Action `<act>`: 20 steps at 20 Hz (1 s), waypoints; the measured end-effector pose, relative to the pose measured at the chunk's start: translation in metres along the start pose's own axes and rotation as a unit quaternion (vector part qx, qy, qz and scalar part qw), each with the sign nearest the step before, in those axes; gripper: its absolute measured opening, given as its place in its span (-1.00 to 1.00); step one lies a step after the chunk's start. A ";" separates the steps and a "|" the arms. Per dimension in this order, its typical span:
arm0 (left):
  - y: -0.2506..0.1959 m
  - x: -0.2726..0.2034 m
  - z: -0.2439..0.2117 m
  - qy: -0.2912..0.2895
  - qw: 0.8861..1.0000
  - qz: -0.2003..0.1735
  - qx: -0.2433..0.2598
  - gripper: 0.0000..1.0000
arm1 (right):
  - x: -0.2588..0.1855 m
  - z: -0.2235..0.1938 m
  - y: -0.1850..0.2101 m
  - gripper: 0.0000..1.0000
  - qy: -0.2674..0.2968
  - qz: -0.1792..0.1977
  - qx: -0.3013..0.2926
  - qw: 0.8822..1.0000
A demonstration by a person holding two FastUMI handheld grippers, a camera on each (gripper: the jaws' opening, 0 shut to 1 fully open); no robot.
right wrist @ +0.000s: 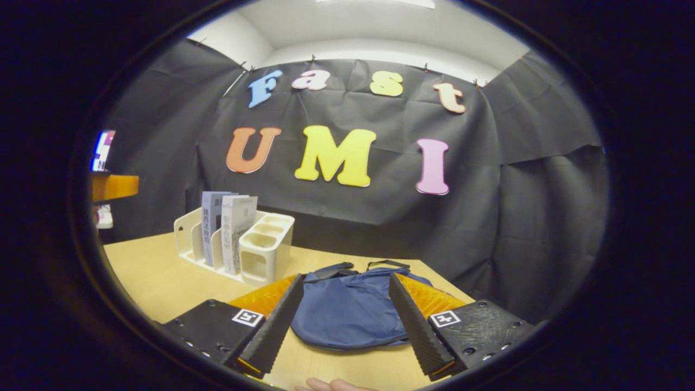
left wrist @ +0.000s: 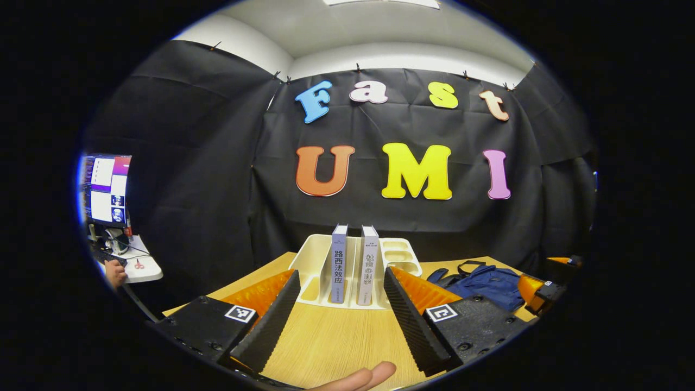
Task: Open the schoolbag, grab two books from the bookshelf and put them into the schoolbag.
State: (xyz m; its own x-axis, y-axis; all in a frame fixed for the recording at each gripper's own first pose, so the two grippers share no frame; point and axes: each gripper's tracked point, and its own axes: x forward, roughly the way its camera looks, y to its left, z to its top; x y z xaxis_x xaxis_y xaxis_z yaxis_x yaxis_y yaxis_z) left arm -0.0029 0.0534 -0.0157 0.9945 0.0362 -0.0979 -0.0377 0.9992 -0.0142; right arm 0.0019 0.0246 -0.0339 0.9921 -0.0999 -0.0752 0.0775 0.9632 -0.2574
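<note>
The light wooden table (left wrist: 336, 342) spreads under both my tools. On it my navy blue fabric schoolbag (right wrist: 347, 312) lies flat and closed; the right gripper view looks straight down on it between my right gripper (right wrist: 341, 320), whose fingers stand wide apart with nothing in them, while the left gripper view catches the bag off at the right edge. The cream plastic bookshelf rack (left wrist: 315, 260) stands upright farther back, seen head-on from my left gripper (left wrist: 342, 320), also spread wide and empty, and from the side in the right gripper view. In its slots stand a grey-blue book (left wrist: 338, 263) and a white book (left wrist: 368, 265), side by side, spines readable from the left.
</note>
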 end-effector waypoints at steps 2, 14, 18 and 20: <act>0.004 0.002 -0.002 0.004 1.000 0.003 0.000 0.96 | 0.016 -0.017 0.014 0.94 0.023 0.008 -0.016 1.000; 0.022 0.009 -0.005 0.010 1.000 0.014 0.008 0.96 | 0.080 -0.112 0.069 0.91 0.187 0.026 -0.118 0.975; 0.022 0.010 -0.008 0.016 1.000 0.011 0.011 0.96 | 0.094 -0.130 0.067 0.96 0.222 0.015 -0.134 0.966; 0.023 0.011 -0.011 0.021 1.000 0.012 0.015 0.96 | 0.098 -0.141 0.063 0.88 0.239 -0.002 -0.153 0.959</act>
State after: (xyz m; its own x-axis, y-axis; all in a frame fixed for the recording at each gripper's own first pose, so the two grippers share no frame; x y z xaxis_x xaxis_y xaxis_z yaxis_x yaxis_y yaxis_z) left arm 0.0065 0.0764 -0.0280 0.9886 0.0594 -0.1386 -0.0576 0.9982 0.0175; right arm 0.0898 0.0399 -0.1934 0.8280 -0.2773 -0.4874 -0.0236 0.8512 -0.5243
